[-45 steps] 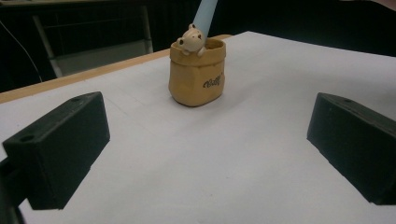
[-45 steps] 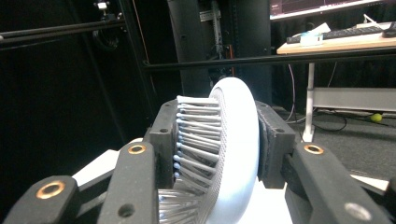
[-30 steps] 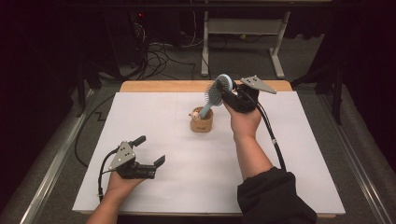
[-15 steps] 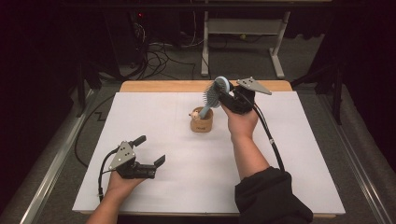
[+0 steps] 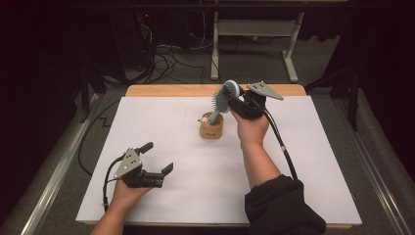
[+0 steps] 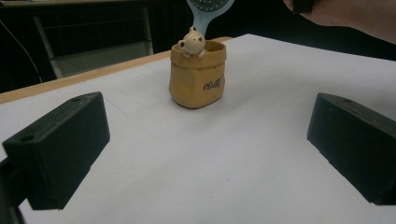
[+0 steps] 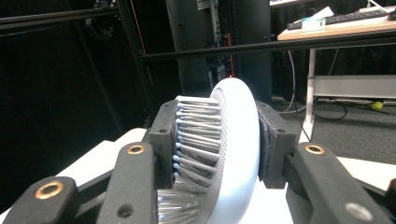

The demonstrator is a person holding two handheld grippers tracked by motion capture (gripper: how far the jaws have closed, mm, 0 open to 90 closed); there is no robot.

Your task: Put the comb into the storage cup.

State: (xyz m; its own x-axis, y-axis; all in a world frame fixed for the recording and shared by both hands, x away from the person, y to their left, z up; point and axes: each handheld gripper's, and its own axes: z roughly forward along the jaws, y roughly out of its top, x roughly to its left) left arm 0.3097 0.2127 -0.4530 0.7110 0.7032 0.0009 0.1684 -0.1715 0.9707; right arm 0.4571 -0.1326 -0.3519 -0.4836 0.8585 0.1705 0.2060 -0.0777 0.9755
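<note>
Pale blue plastic is showing between the jaws of the right gripper (image 5: 236, 101), which is clamping the head of a hairbrush (image 5: 222, 97) near the far edge of the bench (image 5: 161, 90), a little right of the middle. In the right gripper view the two black pads are pressing on the brush head (image 7: 233, 140) from either side, one against the tips of the grey bristles (image 7: 194, 135) and the other against the smooth rounded back, so the jaws are standing only as wide as the head is thick. From the high view the brush is leaning, its head up and toward the right, its handle running down and left into a small tan pot (image 5: 211, 128) that is sitting on the white sheet (image 5: 313, 147) covering the bench. The left gripper view is showing that pot (image 6: 198, 74) shaped like a soft sack, with dark lettering on its side and a little cream bear figure (image 6: 191, 43) peeking over its rim; the handle of the brush is rising from the pot's mouth just behind the bear. The right hand (image 5: 252, 128) is reaching in from the near side, its dark sleeve (image 5: 281, 208) lying over the near edge. The left gripper (image 5: 156, 159) is resting near the near left corner, well apart from the pot, its jaws standing wide open with nothing between them and pointing toward the pot.
</note>
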